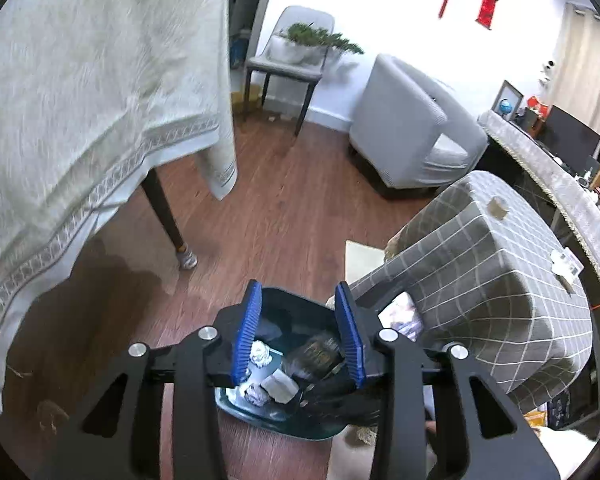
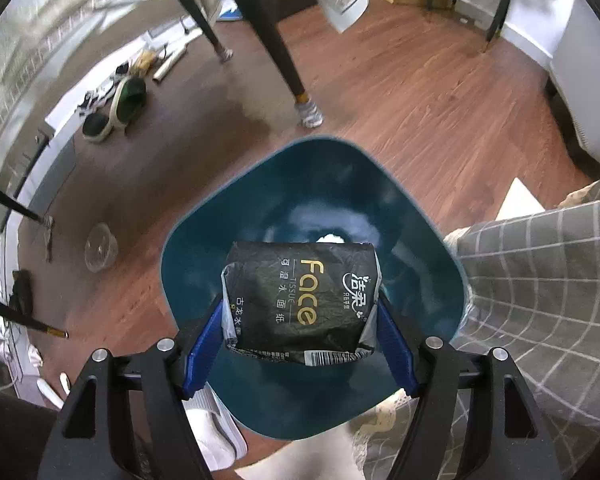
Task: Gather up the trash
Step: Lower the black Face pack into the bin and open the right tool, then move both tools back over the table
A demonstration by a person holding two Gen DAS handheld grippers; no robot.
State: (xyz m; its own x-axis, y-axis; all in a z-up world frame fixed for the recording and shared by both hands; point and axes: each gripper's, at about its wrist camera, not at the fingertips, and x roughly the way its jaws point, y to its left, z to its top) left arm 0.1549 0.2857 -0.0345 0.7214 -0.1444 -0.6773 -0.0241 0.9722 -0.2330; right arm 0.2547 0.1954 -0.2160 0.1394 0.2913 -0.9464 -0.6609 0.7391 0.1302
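The black "Face" tissue pack [image 2: 300, 300] sits clamped between the right gripper [image 2: 300, 320]'s blue pads [image 2: 202, 344], held directly above the open teal trash bin [image 2: 204, 240]. The left gripper [image 1: 298, 320] hangs over that bin too, jaws narrow with nothing between them; crumpled foil [image 1: 260, 354] and wrappers lie inside on the wooden floor [image 2: 400, 92].

the teal bin [image 2: 312, 184] has an open mouth, partly blocked from above by the tissue pack [image 2: 300, 300]. a checked cushion [image 2: 540, 280] crowds its right rim; bare wooden floor [image 2: 420, 92] lies beyond, up to a desk leg [image 2: 280, 40].
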